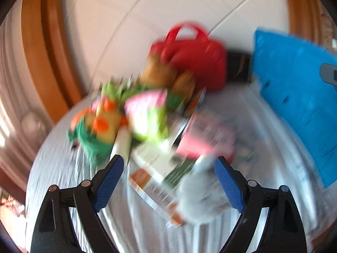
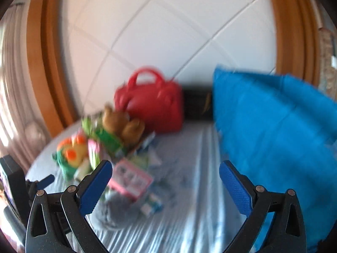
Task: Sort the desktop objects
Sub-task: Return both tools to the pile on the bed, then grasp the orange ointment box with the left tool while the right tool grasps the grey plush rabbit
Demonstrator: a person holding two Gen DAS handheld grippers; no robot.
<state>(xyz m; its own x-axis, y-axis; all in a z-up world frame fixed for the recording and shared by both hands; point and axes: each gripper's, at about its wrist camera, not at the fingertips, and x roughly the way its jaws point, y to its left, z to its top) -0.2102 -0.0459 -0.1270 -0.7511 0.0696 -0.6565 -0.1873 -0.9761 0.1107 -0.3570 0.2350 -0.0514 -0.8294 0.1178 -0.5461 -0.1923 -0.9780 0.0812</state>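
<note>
Both views are motion-blurred. A pile of objects lies on a white-covered table (image 1: pixel 263 130): a brown teddy bear (image 1: pixel 164 73), a green and orange plush toy (image 1: pixel 94 130), a pink and green packet (image 1: pixel 147 113), a pink box (image 1: pixel 202 139), flat printed cartons (image 1: pixel 155 179) and a grey plush (image 1: pixel 202 198). My left gripper (image 1: pixel 168 181) is open, empty, just above the cartons and grey plush. My right gripper (image 2: pixel 166 187) is open, empty, above the table to the right of the pink box (image 2: pixel 130 179) and grey plush (image 2: pixel 113 210).
A red handbag (image 2: pixel 151 105) stands at the back, a black box (image 2: pixel 198 103) beside it. A large blue bin (image 2: pixel 273 139) fills the right side, also in the left wrist view (image 1: pixel 294 97). The left gripper's tool (image 2: pixel 12 181) shows at the far left. A tiled wall stands behind.
</note>
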